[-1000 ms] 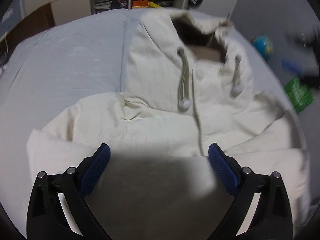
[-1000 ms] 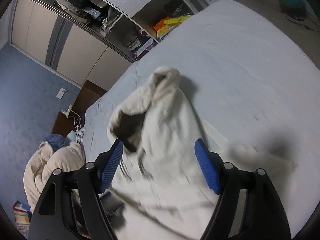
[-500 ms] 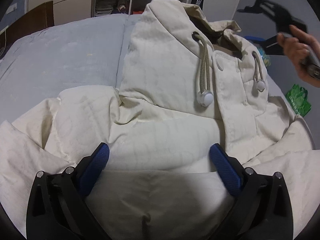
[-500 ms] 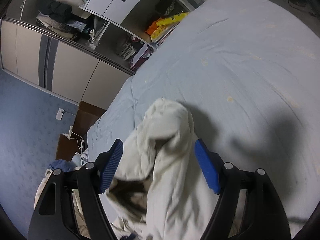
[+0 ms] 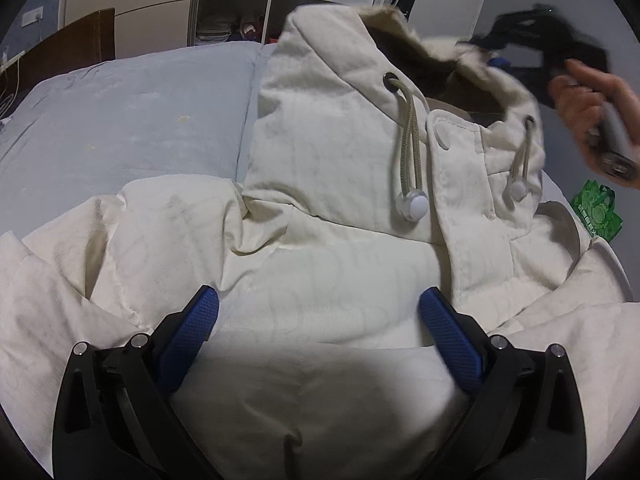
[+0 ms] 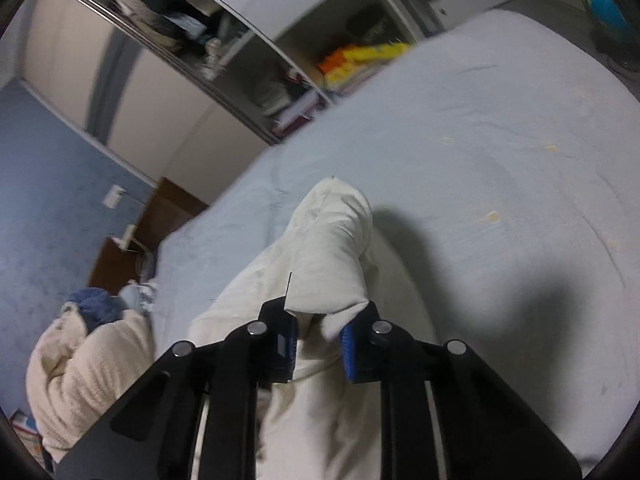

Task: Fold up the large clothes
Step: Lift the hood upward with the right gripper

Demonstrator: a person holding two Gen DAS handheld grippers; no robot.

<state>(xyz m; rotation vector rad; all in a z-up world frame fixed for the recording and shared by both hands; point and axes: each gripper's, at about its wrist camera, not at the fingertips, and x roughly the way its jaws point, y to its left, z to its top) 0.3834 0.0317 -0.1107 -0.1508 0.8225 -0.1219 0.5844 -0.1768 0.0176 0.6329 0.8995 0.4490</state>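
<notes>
A cream hooded jacket [image 5: 332,160] lies spread on the pale blue bed [image 5: 120,112], hood at the far end, two drawstring toggles [image 5: 416,204] hanging on its front. My left gripper [image 5: 318,312] hovers open just above the folded body of the jacket, pads apart with only flat cloth under them. In the right wrist view my right gripper [image 6: 318,340] is closing, and a bunched fold of the hood [image 6: 336,240] is pinched between its blue pads. The left wrist view shows that gripper blurred at the hood's right rim, held by a hand [image 5: 588,96].
Open wardrobe shelves [image 5: 232,12] with clothes stand beyond the bed's far edge. A brown headboard [image 5: 72,52] is at the left. A green bag [image 5: 598,212] and a globe [image 6: 608,12] sit on the floor. A heap of cream and blue bedding [image 6: 88,352] lies beside the bed.
The right jaws, wide apart before, have come together on the hood's fabric. The left gripper sank closer to the jacket a second ago and has since held still.
</notes>
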